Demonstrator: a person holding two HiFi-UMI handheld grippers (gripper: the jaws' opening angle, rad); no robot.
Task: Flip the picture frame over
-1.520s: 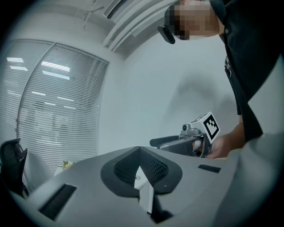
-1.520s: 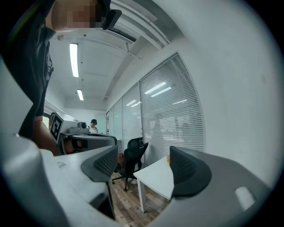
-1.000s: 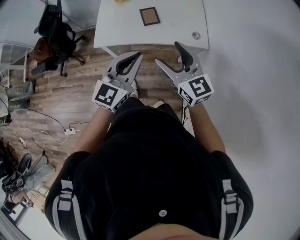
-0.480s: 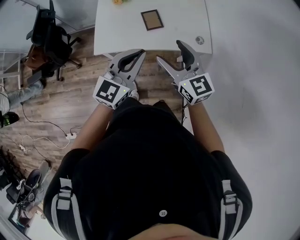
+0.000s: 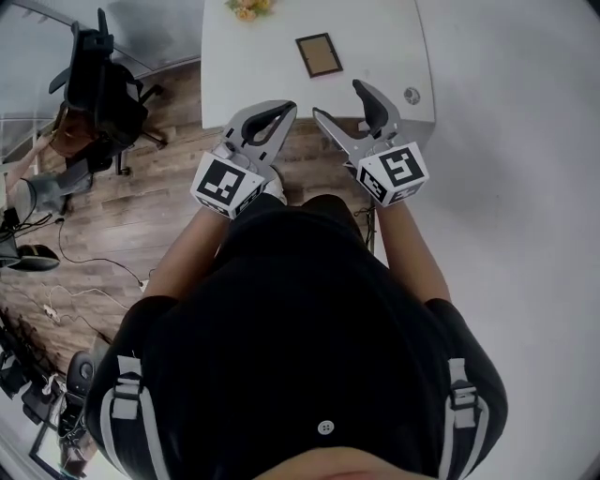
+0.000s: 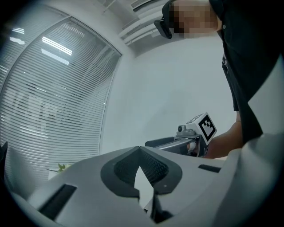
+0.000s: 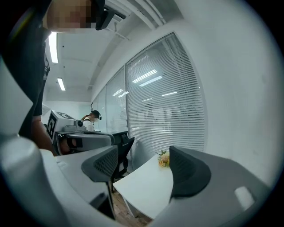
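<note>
The picture frame (image 5: 319, 54) is small, with a dark rim and a brown face, and lies flat on the white table (image 5: 253, 66) at the top of the head view. Both grippers are held in the air short of the table's near edge, well apart from the frame. My left gripper (image 5: 284, 110) (image 6: 140, 150) has its jaw tips together with nothing between them. My right gripper (image 5: 339, 101) (image 7: 146, 170) is open and empty, and it looks past the table's corner (image 7: 146, 188). The frame shows in neither gripper view.
A small bunch of flowers (image 5: 246, 7) (image 7: 163, 159) sits at the table's far edge. A round grey disc (image 5: 411, 95) lies near its right corner. A black office chair (image 5: 103, 80) and floor cables (image 5: 56, 281) are to the left. A white wall (image 5: 525, 187) runs along the right.
The table and frame have slid lower and rightward in the head view as the person came nearer. Both grippers keep their poses and jaw states.
</note>
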